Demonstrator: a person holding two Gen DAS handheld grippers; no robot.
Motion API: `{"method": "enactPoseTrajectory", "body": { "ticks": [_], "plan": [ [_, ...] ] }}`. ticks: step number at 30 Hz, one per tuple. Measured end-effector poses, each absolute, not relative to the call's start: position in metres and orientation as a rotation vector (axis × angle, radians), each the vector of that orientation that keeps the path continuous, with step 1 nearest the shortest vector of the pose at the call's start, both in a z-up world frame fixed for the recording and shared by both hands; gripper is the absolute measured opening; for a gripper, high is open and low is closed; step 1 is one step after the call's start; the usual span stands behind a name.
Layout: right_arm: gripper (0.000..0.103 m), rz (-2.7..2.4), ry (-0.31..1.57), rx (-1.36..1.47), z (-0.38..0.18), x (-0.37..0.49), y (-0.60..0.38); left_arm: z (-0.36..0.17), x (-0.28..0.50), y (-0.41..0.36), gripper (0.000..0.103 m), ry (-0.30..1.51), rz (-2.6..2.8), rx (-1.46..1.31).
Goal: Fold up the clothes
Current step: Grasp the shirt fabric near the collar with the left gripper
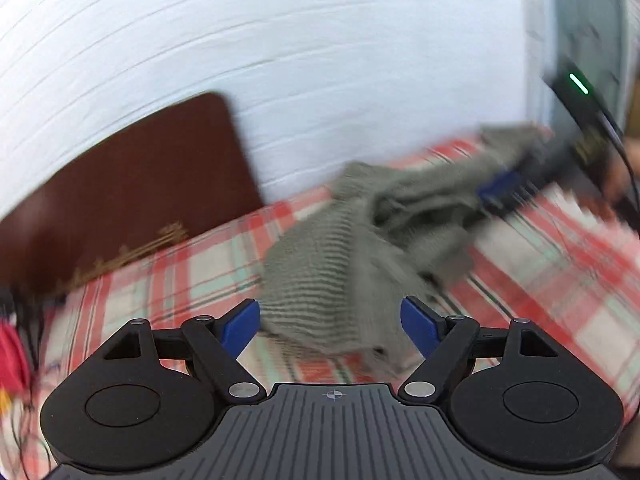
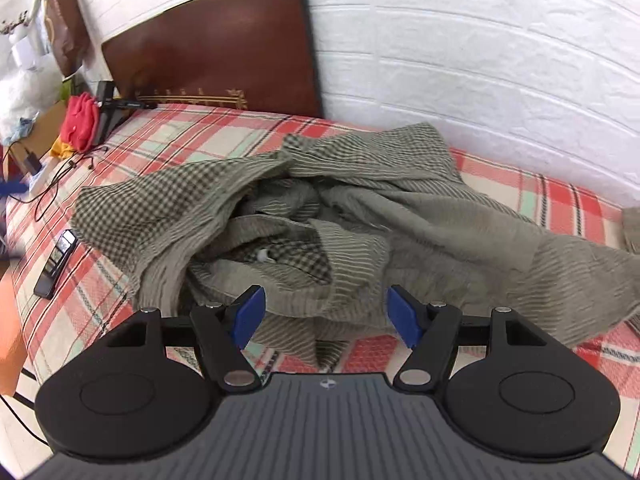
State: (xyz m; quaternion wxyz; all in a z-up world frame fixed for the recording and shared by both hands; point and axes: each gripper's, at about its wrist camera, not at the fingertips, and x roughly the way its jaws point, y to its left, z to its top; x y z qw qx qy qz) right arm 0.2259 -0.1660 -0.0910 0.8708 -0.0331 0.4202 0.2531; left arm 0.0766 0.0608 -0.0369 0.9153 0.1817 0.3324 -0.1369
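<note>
Both grippers tilt down over the red plaid bed sheet (image 2: 168,136). The left gripper (image 1: 330,326) has its jaws spread, nothing pinched; its view is motion-blurred. The right gripper (image 2: 326,314) also has its jaws spread and empty. The crumpled olive-grey checked and striped garment (image 2: 304,216) fills the frame centre, its right edge cut off.

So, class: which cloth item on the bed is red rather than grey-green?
The small bundle by the headboard; the big garment mid-bed is grey-green.
</note>
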Motion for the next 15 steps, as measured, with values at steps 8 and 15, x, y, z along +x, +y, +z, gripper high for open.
{"method": "enactPoseTrajectory", "body": {
  "ticks": [8,15],
  "plan": [
    [0.071,0.507,0.899,-0.071,-0.101,0.221,-0.179,-0.102,0.106,-0.022,0.076,0.688,-0.203,0.370],
    [0.071,0.493,0.902,-0.072,-0.108,0.221,-0.188,-0.126,0.141,0.015,0.002,0.775,-0.063,0.201]
  ]
}}
